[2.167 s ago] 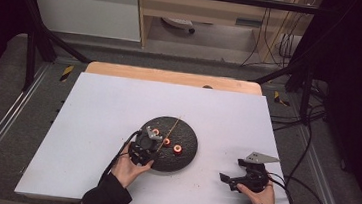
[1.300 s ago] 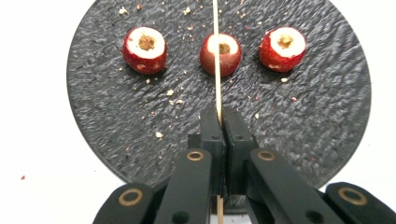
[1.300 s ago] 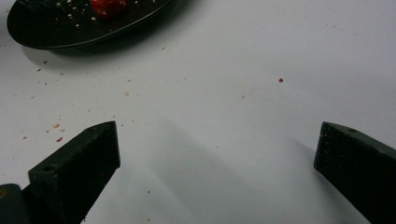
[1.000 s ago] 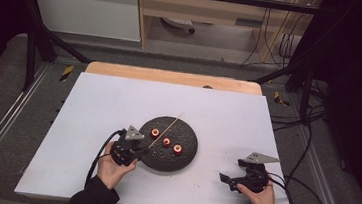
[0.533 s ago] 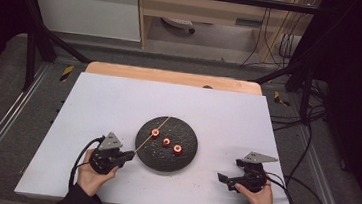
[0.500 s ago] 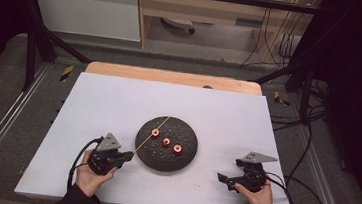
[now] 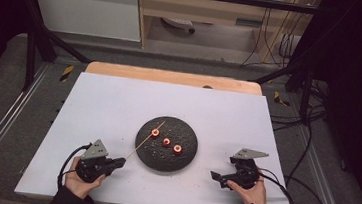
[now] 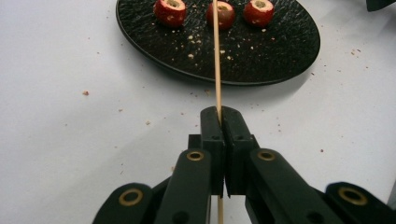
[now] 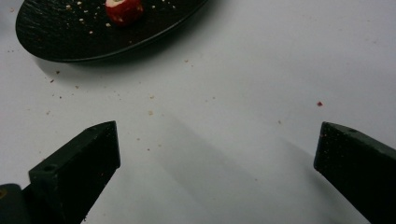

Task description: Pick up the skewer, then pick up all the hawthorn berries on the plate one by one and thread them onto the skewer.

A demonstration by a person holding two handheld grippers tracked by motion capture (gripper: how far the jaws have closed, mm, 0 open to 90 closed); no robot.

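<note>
The left tongs (image 8: 219, 116) were clamped on a thin wooden skewer (image 8: 216, 60) (its far end reaching over the black plate (image 8: 289, 51) ahead of them). Three red fruits (image 8: 170, 10) sat in a row on that plate. The right tongs (image 9: 217, 158) rested beside the plate, jaws wide, nothing between them.
</note>
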